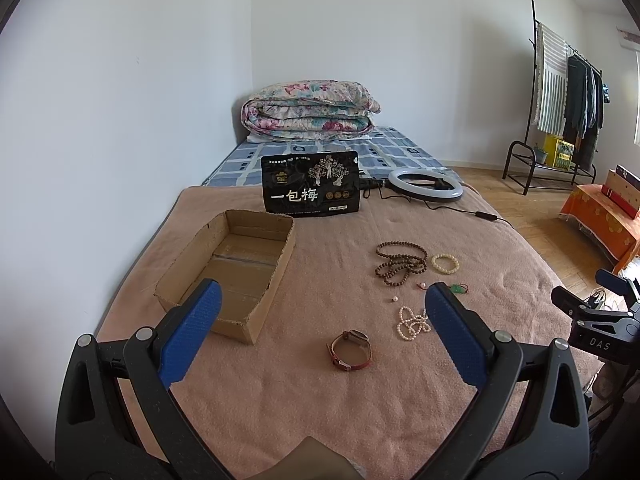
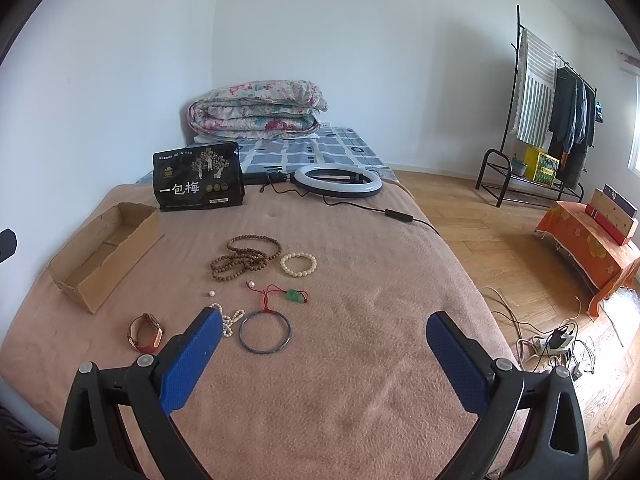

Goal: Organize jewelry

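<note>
Bare white-walled bedroom, daylit.
A bed (image 2: 320, 380) under a pink blanket fills the corner; wood floor (image 2: 500, 232), a clothes rack (image 2: 552, 120), an orange-draped low table (image 2: 588, 248).

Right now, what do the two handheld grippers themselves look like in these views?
Both look alike. The left gripper and the right gripper each have two flat blue fingers with a fine textured face, set on black plastic arms with triangular cut-outs and round silver pivot pins. No cables or sleeves show. A black mount lettered DAS sits at the left view's right edge.
</note>
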A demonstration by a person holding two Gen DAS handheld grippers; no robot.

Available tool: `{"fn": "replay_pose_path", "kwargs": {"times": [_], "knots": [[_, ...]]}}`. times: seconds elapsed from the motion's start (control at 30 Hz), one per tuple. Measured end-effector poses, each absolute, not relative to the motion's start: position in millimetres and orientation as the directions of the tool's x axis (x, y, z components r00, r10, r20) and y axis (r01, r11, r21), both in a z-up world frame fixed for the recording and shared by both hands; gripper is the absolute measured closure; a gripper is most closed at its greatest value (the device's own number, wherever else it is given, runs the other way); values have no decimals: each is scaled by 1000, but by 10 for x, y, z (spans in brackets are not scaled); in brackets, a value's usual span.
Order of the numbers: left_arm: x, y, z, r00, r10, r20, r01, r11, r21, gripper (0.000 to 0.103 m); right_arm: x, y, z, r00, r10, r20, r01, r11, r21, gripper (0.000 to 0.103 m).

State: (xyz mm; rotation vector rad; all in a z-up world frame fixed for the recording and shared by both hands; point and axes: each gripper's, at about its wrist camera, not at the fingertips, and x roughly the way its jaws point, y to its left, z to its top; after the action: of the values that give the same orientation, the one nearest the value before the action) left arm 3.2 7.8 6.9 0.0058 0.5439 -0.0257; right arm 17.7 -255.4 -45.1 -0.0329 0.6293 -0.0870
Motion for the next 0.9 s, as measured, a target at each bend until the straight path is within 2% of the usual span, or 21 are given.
{"fn": "replay_pose_path", "kwargs": {"times": [0.9], "knots": [[34,85,57,854,-25,-519,25,1000,-7,0,195,-2503,-482,793,-79,-604,58,997,-53,0]]}}
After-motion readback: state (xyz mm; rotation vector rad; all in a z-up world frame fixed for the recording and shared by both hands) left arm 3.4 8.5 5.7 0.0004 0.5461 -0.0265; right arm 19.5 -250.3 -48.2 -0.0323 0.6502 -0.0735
